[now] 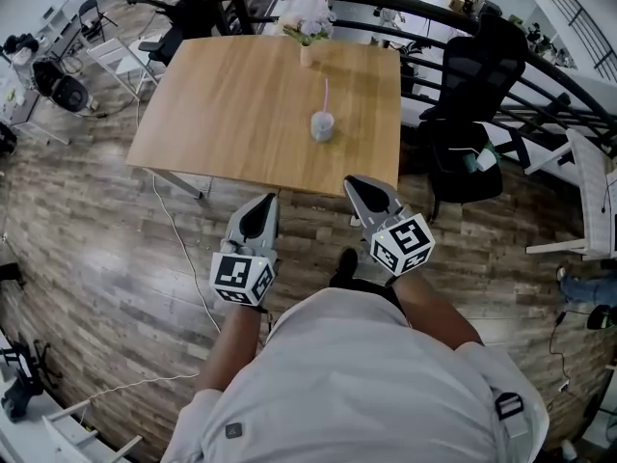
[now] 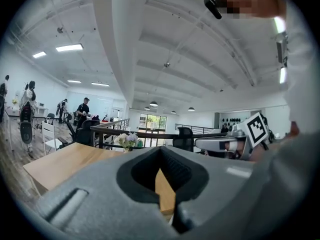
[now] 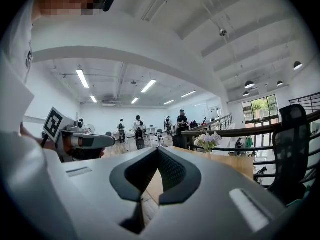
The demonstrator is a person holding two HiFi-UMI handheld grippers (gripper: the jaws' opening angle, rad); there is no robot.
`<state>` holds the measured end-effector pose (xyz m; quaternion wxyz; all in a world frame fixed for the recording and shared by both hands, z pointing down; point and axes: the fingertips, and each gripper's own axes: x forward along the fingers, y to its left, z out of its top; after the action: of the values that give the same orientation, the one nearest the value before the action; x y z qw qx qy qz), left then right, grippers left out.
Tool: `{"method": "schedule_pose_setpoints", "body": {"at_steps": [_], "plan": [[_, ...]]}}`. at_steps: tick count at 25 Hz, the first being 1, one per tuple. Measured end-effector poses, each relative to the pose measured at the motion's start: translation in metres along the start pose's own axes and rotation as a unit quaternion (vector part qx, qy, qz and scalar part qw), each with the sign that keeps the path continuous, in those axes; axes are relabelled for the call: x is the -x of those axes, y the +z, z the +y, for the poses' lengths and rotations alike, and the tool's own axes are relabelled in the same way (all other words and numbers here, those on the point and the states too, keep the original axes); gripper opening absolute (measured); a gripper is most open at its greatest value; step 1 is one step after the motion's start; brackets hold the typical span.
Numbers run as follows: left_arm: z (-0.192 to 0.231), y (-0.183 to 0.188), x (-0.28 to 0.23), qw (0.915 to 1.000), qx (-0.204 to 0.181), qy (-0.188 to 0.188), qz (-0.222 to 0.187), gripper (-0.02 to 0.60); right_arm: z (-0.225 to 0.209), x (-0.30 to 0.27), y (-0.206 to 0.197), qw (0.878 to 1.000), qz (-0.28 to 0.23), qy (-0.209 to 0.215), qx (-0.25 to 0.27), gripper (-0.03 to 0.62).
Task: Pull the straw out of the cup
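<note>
Found the straw (image 1: 325, 93) upright in the cup (image 1: 322, 125) on the table (image 1: 222, 114), at 12 o'clock. Held left gripper (image 1: 262, 208) and right gripper (image 1: 366, 189) pressed together, empty, at 6 o'clock (probably staged short of the table, ready to reach).

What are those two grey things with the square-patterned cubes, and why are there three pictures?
They are tools that a person holds, one in each hand: the left gripper and the right gripper. Each has two jaws that pinch. The head view comes from a camera on the person's head, looking down. The other two views come from small cameras riding on each gripper. On the wooden table stand a cup with a pink straw in it and, at the far edge, a vase of flowers. Both grippers are shut and hold nothing.
</note>
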<state>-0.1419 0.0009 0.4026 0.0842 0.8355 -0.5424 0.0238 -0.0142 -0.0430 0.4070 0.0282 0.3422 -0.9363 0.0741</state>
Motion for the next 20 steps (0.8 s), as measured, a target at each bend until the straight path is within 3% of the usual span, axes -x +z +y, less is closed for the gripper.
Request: {"method": "schedule_pose_setpoints", "body": {"at_steps": [11,20], "plan": [[-0.027,0.014,-0.129,0.9997,-0.023,0.004,0.012,0.005,-0.135,-0.011,0.021,1.0,-0.009,0.004,-0.013,0.009],[-0.033,0.008,-0.184,0.9995,-0.012,-0.009,0.029,0.005,-0.188,-0.015,0.012,0.999,0.004,-0.014,-0.032,0.009]]}}
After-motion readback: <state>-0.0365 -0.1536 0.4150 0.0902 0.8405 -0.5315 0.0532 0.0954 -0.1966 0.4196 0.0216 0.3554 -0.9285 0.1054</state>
